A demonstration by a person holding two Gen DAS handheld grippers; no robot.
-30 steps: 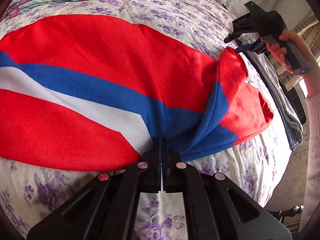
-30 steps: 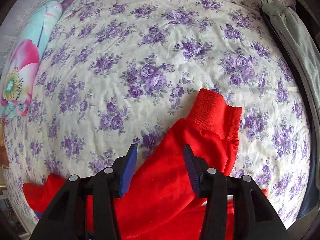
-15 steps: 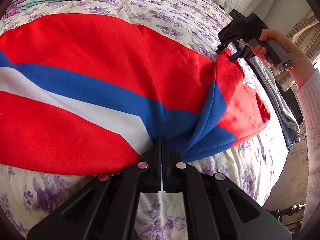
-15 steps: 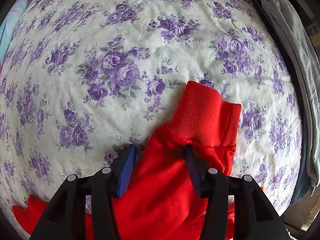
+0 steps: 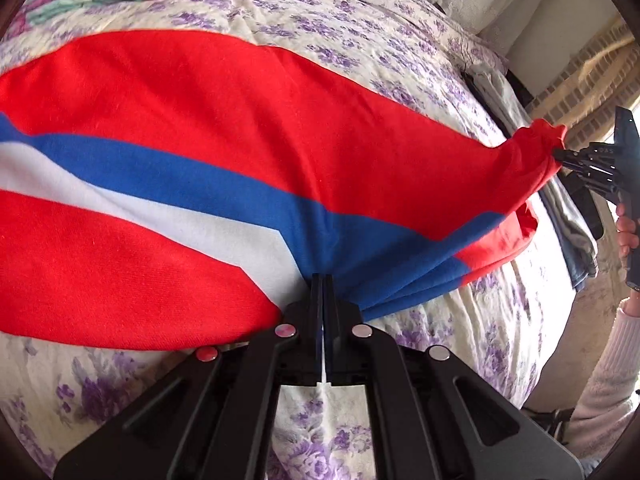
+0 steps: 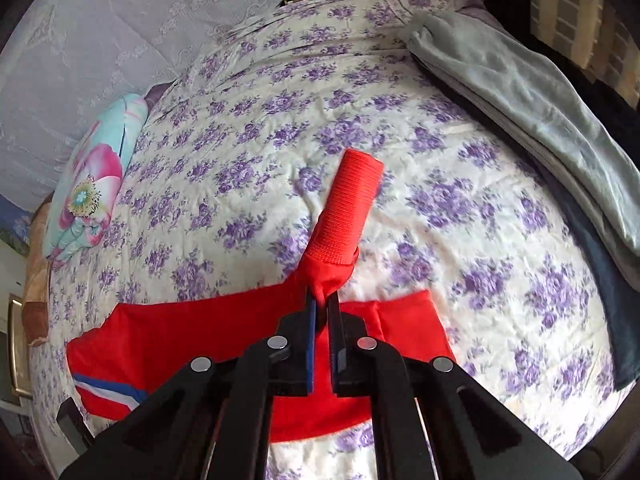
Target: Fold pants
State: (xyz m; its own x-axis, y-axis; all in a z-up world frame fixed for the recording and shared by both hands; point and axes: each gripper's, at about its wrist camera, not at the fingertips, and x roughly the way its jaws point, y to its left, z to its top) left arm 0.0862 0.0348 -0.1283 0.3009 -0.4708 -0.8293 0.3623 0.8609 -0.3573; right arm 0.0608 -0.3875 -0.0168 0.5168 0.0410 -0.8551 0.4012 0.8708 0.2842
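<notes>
You had the red fleece pants with the blue and white side stripe (image 5: 248,128) spread lengthwise across the bed's cream quilt printed with purple flowers (image 5: 472,344), and you held them at two places. Your left gripper (image 5: 322,280) was clamped tight on the near edge of the cloth, about where the blue stripe bends, with the fabric bunching into pleats at the jaws. Your right gripper (image 6: 322,300) had its jaws pinched narrow on the red leg just behind the ribbed ankle cuff (image 6: 352,200), which stuck out past the tips and hung clear of the quilt. From the left wrist view that leg end (image 5: 536,148) was drawn out toward your right hand (image 5: 628,236) and lifted off the bed, the cloth pulled taut between the two grips.

As far as the task went, you looked to be early on. The pants lay flattened and stretched, but no finished fold showed: the second leg end (image 6: 404,320) sat loose under the raised one, and the waist end ran out of view to the left. You probably still had to lay the legs together, then bring the cuff end over toward the waist and smooth the stack. Other folded laundry, a grey garment (image 6: 520,92), lay along the far edge of the bed, well apart from the pants.
</notes>
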